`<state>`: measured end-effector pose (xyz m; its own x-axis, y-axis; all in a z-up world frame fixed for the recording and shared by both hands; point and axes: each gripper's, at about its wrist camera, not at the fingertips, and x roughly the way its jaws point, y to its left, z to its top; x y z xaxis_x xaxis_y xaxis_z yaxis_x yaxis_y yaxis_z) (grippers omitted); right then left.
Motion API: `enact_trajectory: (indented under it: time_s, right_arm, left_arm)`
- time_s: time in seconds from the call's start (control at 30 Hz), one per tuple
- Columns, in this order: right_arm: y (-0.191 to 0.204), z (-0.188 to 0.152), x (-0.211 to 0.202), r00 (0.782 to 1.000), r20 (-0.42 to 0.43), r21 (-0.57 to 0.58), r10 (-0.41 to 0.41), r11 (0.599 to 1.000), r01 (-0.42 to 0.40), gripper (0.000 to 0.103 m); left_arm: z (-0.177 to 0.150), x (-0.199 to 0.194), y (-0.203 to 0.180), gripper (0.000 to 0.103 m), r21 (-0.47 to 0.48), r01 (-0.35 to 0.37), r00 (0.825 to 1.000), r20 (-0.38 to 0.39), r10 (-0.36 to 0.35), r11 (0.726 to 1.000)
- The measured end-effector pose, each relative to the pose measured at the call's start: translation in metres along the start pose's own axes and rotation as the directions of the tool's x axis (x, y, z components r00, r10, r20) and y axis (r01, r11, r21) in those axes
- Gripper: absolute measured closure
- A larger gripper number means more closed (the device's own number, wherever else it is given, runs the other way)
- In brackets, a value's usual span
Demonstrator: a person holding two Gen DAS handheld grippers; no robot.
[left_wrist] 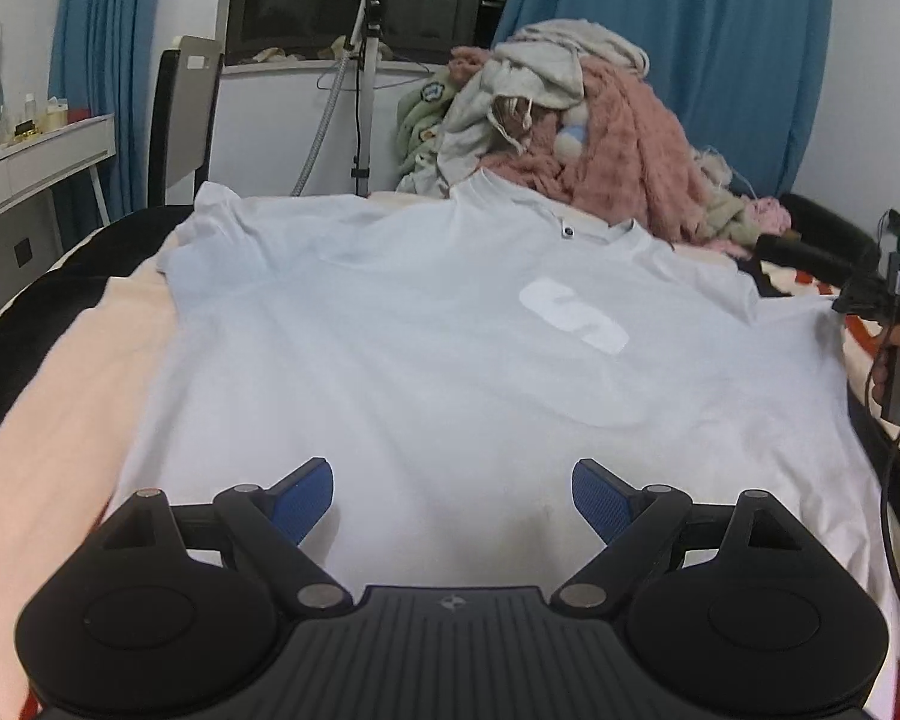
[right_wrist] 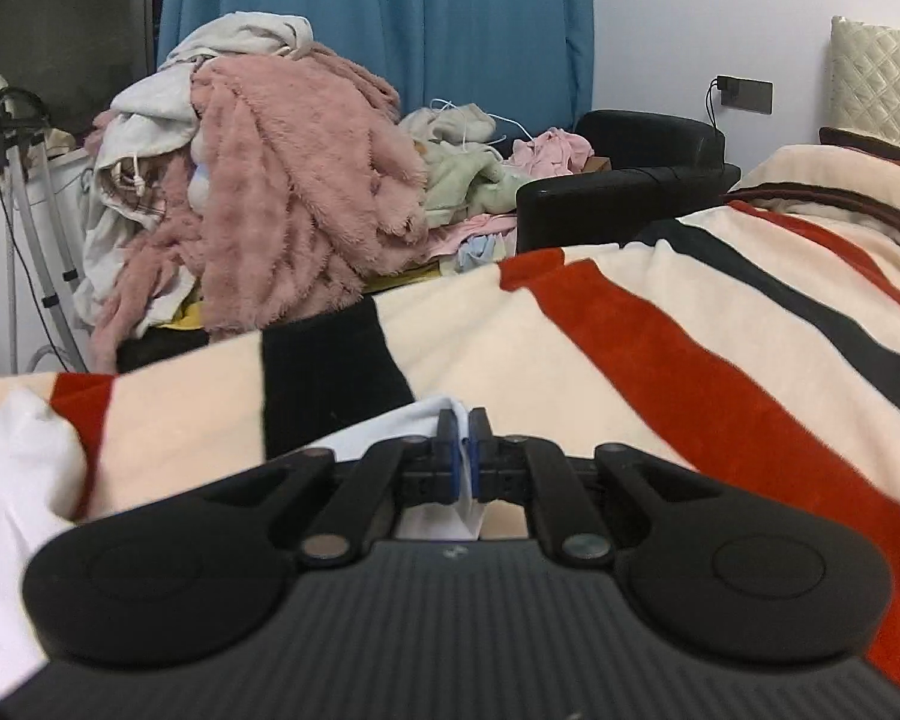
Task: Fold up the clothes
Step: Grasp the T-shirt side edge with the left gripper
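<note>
A pale white T-shirt (left_wrist: pixel 438 360) with a white chest print lies spread flat on the bed, collar at the far side. My left gripper (left_wrist: pixel 453 501) is open, its blue pads hovering over the shirt's near hem. My right gripper (right_wrist: pixel 463 429) is shut on a fold of the T-shirt's edge (right_wrist: pixel 390 435) over the striped blanket. The right gripper also shows at the right edge of the left wrist view (left_wrist: pixel 897 294), at the shirt's right sleeve.
A pile of pink, grey and green clothes (left_wrist: pixel 570 138) sits beyond the collar. The bed has a cream, red and black striped blanket (right_wrist: pixel 690 330). A black chair (right_wrist: pixel 624 192), a garment steamer stand (left_wrist: pixel 363 90) and a white desk (left_wrist: pixel 36 150) surround the bed.
</note>
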<state>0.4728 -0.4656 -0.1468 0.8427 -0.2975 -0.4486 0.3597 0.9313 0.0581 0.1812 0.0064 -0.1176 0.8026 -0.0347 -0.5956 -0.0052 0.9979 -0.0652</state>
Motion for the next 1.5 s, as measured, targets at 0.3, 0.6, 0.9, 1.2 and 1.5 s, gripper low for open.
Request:
enact_trajectory:
  time_s: [0.3,0.6,0.9,1.2,1.5]
  right_arm:
    - [-0.006,0.014,-0.053,0.990,0.041,0.014,0.135,0.991,-0.135,0.017]
    - [0.008,-0.006,-0.252,0.960,0.084,0.041,0.268,0.961,-0.272,0.017]
    - [-0.003,-0.108,-0.447,0.941,0.043,0.199,0.336,0.920,-0.338,0.017]
    - [-0.036,-0.141,-0.508,0.908,0.148,0.326,0.393,0.847,-0.420,0.017]
    - [-0.043,-0.150,-0.505,0.911,0.141,0.401,0.389,0.819,-0.411,0.017]
  left_arm:
    - [0.000,0.006,-0.007,0.015,0.037,-0.007,1.000,0.001,0.007,0.999]
    - [-0.005,-0.022,0.003,0.016,0.033,0.044,0.999,0.010,-0.045,0.998]
    - [-0.035,-0.068,-0.010,0.020,0.047,0.414,0.903,-0.146,-0.404,0.909]
    - [-0.072,-0.068,-0.040,0.043,-0.004,0.675,0.689,-0.355,-0.632,0.737]
    - [-0.103,-0.071,-0.067,0.074,0.111,0.708,0.664,-0.440,-0.604,0.698]
